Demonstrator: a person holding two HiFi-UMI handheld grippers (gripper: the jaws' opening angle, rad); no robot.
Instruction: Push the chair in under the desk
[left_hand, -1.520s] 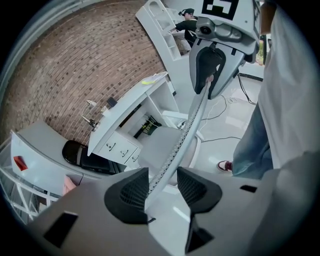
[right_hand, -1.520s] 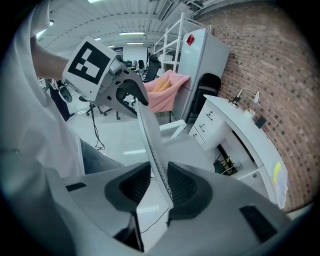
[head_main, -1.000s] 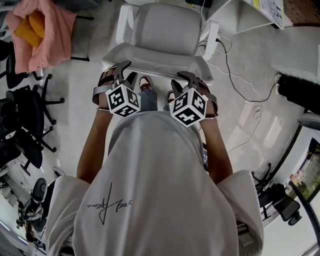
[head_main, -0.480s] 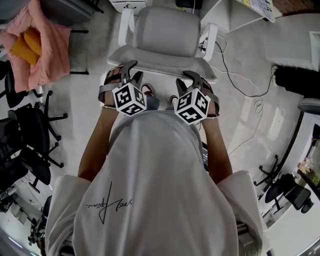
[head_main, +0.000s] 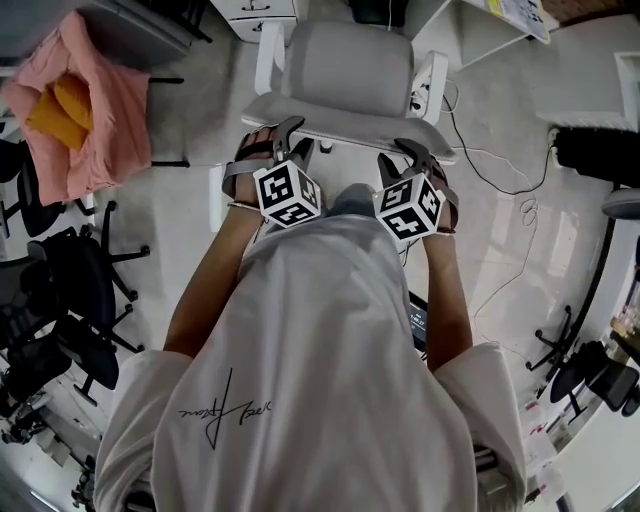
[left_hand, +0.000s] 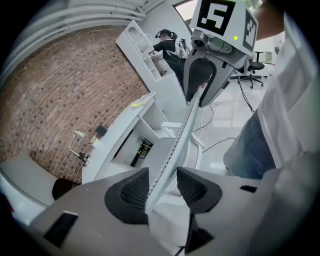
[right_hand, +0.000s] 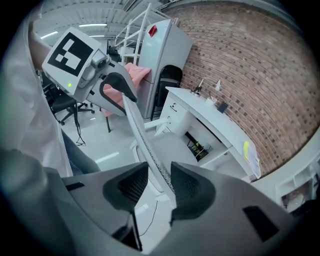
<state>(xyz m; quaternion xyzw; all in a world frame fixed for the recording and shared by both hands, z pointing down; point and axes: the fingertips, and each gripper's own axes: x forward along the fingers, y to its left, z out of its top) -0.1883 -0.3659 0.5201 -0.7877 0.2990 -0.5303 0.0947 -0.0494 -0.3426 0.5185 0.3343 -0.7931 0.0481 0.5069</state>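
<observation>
Head view looks down over the person's white shirt (head_main: 310, 380) onto the grey chair (head_main: 350, 65), which stands with its seat turned toward the white desk (head_main: 480, 30) and close in front of it, not tucked beneath. Both grippers sit on the top edge of the chair's backrest (head_main: 350, 120), one toward each end.

At the left end of that edge, the left gripper (head_main: 293, 135) straddles it. Its own view shows the thin mesh rim running up between the two dark pads, the jaws wide apart with a clear gap on one side, so nothing is clamped.

Toward the right end, the right gripper (head_main: 412, 152) does the same. Its jaws have just been opening and now stand wide, with the rim passing between them and lying close against one pad only, not gripped.

Left of the chair, a pink cloth (head_main: 85, 100) hangs over some furniture, and further back on that side are black office chairs (head_main: 60, 290). To the chair's right, a black cable (head_main: 490, 160) trails across the pale floor. Beyond the desk rises a brick wall (left_hand: 60, 90).
</observation>
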